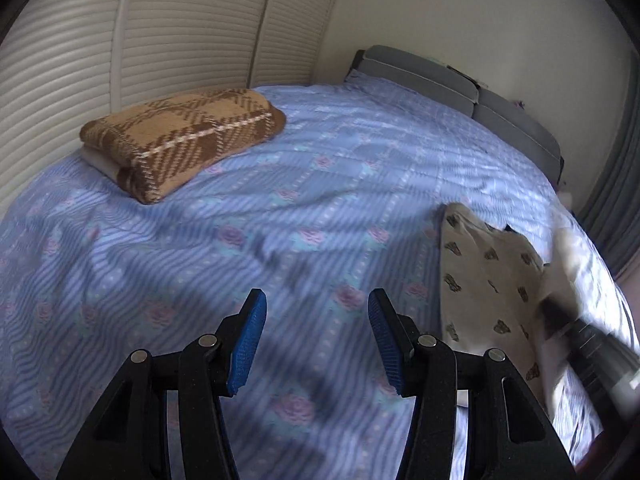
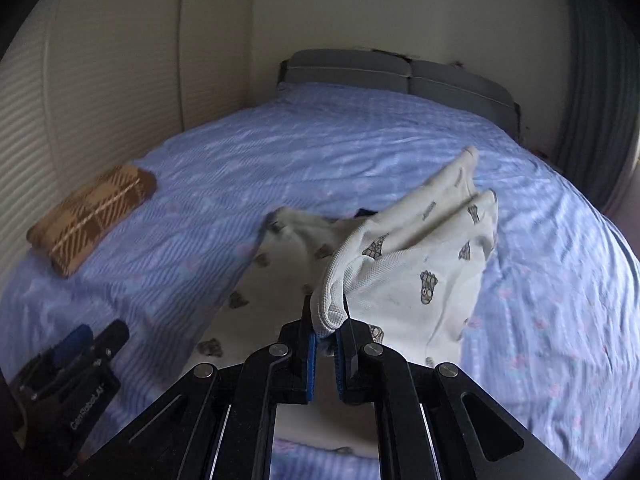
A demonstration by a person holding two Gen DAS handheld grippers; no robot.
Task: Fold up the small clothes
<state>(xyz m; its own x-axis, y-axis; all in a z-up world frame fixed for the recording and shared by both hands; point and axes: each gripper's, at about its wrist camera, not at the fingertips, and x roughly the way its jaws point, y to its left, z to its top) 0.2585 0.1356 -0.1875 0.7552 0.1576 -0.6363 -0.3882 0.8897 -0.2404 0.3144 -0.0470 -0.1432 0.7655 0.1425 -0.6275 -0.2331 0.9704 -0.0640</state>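
A: Cream knit, printed with small dark figures: that is the garment [image 2: 424, 264]. Where does it sit?

B: On the bed [image 2: 280, 152], toward its right side. Part lies flat on the blue striped, rose-patterned sheet; one ribbed edge is lifted.

A: Lifted by what?

B: The right claw [image 2: 325, 334]. It tilts downward, its blue pads pressed together on that edge, so the cloth drapes away from it in soft folds.

A: And the left claw [image 1: 317, 344]?

B: Also angled down over bare sheet, spread, nothing between its ribbed blue pads. The garment is off to its right.

A: Anything else on the bed?

B: A folded brown-and-tan plaid blanket [image 1: 180, 142], thick and woolly, near the slatted wall, well apart from the garment. Grey cushions [image 1: 424, 76] line the far end.
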